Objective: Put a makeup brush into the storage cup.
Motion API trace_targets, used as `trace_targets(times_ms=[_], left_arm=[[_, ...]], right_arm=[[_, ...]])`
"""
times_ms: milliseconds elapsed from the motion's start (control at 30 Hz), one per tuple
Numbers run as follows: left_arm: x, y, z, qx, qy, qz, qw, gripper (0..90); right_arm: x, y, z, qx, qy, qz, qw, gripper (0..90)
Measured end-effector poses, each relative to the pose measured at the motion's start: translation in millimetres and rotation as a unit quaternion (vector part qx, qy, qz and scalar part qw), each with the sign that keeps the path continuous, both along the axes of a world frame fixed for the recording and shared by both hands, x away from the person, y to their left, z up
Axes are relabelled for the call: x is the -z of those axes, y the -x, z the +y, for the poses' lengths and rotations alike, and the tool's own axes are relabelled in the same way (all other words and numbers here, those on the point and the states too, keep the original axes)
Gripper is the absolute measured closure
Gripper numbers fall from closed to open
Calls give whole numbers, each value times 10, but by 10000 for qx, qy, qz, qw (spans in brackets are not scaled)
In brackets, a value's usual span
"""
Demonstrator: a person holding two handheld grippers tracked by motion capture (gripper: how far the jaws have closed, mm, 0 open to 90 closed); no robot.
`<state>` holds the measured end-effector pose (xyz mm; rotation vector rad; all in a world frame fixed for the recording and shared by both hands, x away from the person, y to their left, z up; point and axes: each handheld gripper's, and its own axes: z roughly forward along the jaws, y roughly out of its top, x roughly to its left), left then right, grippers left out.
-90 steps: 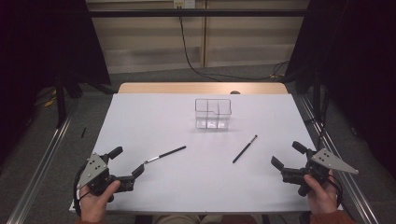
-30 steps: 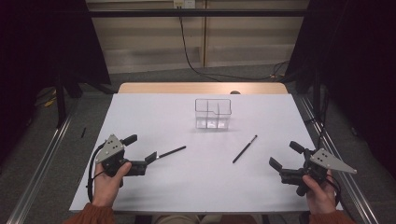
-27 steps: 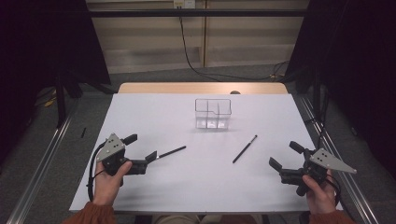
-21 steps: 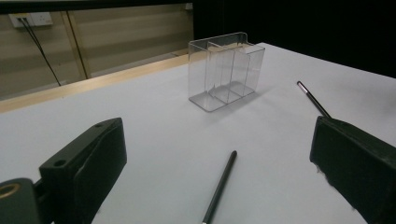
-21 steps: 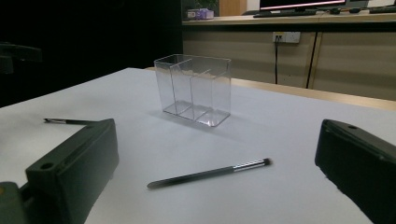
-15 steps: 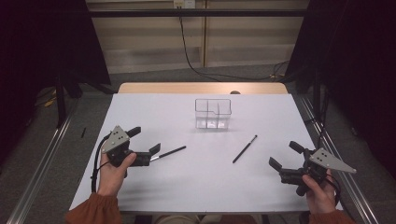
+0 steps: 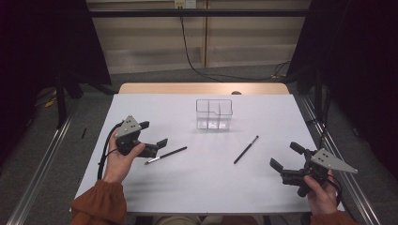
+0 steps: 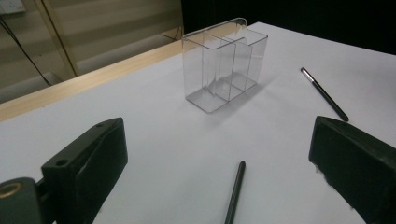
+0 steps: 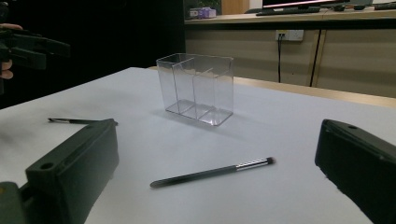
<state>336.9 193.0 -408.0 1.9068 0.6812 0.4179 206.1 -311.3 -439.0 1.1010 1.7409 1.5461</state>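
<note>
The near brush lies flat on the white table, its tip just ahead of my left gripper, jaws apart. My right gripper hovers wide open, well apart from the second brush and the clear organizer.

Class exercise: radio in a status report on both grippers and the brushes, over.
Left gripper open, fingers straddling the near end of the left brush. Right gripper open, short of the right brush. Clear organizer empty. Nothing in the way.
</note>
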Motion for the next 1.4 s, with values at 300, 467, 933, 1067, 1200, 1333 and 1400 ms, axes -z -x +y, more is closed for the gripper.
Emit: trace_targets(times_ms=[300, 467, 933, 1067, 1200, 1333, 1400], left_arm=[[74, -74, -33, 183, -479, 413, 9978, 45], [15, -124, -69, 349, -753, 590, 9948, 67], [159, -298, -145, 637, -1997, 1461, 9668, 57], [182, -303, -167, 951, -2329, 1815, 9507, 57], [186, -293, -203, 1077, -2539, 1865, 9430, 59], [197, -315, -249, 1226, -2673, 2095, 9325, 51], [221, -336, -273, 1215, -2821, 2180, 9264, 52]], right_arm=[[6, -2, 0, 7, 15, 21, 10000, 0], [5, -3, 10, 7, 10, 35, 10000, 0], [15, -8, 7, -17, 23, 102, 9999, 0], [17, -14, 12, -59, 58, 96, 9999, 0], [15, -13, 22, -88, 51, 100, 9999, 0], [18, -17, 17, -83, 47, 105, 9999, 0], [20, -16, 20, -119, 54, 121, 9998, 0]])
